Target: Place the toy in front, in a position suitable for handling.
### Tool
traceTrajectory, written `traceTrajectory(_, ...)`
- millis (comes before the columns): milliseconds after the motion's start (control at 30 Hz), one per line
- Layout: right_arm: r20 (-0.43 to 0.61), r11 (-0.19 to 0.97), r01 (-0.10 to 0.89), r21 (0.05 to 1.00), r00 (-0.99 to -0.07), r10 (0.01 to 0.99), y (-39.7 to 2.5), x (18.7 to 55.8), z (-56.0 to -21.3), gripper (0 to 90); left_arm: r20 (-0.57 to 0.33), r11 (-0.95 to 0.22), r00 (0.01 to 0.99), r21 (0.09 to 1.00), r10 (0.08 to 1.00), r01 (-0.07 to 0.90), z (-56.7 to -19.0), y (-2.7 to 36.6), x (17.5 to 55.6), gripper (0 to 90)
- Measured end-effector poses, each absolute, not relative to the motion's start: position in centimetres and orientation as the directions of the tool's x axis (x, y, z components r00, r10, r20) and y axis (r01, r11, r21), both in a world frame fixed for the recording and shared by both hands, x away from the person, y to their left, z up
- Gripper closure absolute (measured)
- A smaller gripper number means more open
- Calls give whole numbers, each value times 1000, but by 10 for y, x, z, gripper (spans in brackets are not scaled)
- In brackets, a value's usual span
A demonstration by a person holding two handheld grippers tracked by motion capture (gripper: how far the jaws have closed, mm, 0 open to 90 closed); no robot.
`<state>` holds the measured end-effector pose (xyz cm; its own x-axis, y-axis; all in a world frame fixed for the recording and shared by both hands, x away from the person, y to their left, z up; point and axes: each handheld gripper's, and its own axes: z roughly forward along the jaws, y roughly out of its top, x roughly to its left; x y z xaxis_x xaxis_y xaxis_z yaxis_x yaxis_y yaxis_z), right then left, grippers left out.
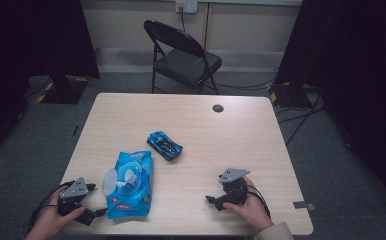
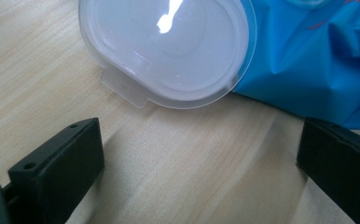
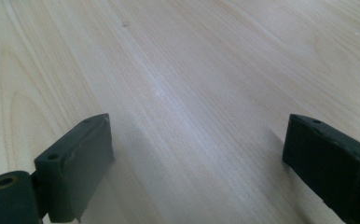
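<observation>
Both tools black, blocky two-jaw, screw holes in the jaws. Left tool (image 1: 99, 212), right tool (image 1: 209, 199): grey three-cornered top plate, black trailing cable each. Beige sleeve (image 1: 276, 233) near right.
</observation>
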<state>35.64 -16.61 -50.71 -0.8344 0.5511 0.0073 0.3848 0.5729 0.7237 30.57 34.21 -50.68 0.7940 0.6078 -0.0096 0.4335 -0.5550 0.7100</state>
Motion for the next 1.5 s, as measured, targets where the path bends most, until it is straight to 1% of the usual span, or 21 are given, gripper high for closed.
traceTrajectory(267, 9, 562, 398, 725, -821, 570, -165, 356, -507, 86, -11, -553, 793, 711, 610, 435, -507, 342, 307, 0)
traceTrajectory(300, 11, 559, 402, 725, -818, 575, -164, 355, -507, 110, -10, -554, 792, 710, 611, 436, -507, 342, 307, 0)
traceTrajectory(333, 11, 559, 402, 725, -818, 575, -164, 355, -507, 110, -10, -554, 792, 710, 611, 436, -507, 342, 307, 0)
traceTrajectory(367, 9, 569, 402, 717, -822, 569, -161, 356, -504, 145, -10, -553, 792, 710, 611, 435, -507, 341, 307, 0)
traceTrajectory(533, 52, 554, 449, 702, -807, 588, -149, 363, -499, 160, -9, -553, 792, 710, 611, 435, -507, 341, 307, 0)
traceTrajectory(600, 67, 546, 459, 700, -804, 591, -141, 369, -496, 162, -10, -553, 792, 710, 611, 436, -507, 341, 307, 0)
traceTrajectory(700, 25, 560, 439, 703, -802, 597, -117, 381, -487, 156, -9, -554, 792, 710, 611, 435, -507, 341, 307, 0)
traceTrajectory(733, 25, 560, 439, 703, -802, 597, -117, 381, -487, 156, -9, -554, 792, 710, 611, 435, -507, 341, 307, 0)
traceTrajectory(767, 21, 554, 433, 711, -800, 599, -105, 389, -483, 156, -10, -553, 792, 710, 611, 436, -507, 341, 307, 0)
traceTrajectory(800, 21, 554, 433, 711, -800, 599, -105, 389, -483, 156, -10, -553, 792, 710, 611, 436, -507, 341, 307, 0)
traceTrajectory(900, 39, 530, 437, 727, -796, 603, -86, 405, -478, 157, -10, -553, 792, 710, 611, 435, -507, 341, 307, 0)
traceTrajectory(1000, 43, 522, 438, 732, -794, 606, -79, 413, -476, 157, -10, -553, 792, 710, 611, 436, -507, 341, 307, 0)
traceTrajectory(1100, 21, 534, 430, 728, -792, 610, -67, 428, -476, 156, -10, -553, 792, 710, 611, 436, -507, 341, 307, 0)
traceTrajectory(1133, 21, 534, 430, 728, -792, 610, -67, 428, -476, 156, -10, -553, 792, 710, 611, 435, -507, 341, 307, 0)
traceTrajectory(1267, 30, 524, 447, 725, -781, 624, -52, 446, -471, 142, -10, -553, 792, 710, 611, 436, -507, 341, 307, 0)
traceTrajectory(1333, 31, 521, 448, 727, -779, 626, -49, 450, -470, 141, -10, -553, 792, 710, 611, 435, -507, 341, 307, 0)
traceTrajectory(1500, 65, 482, 463, 744, -768, 637, -34, 467, -470, 137, -10, -553, 791, 711, 611, 435, -507, 341, 307, 0)
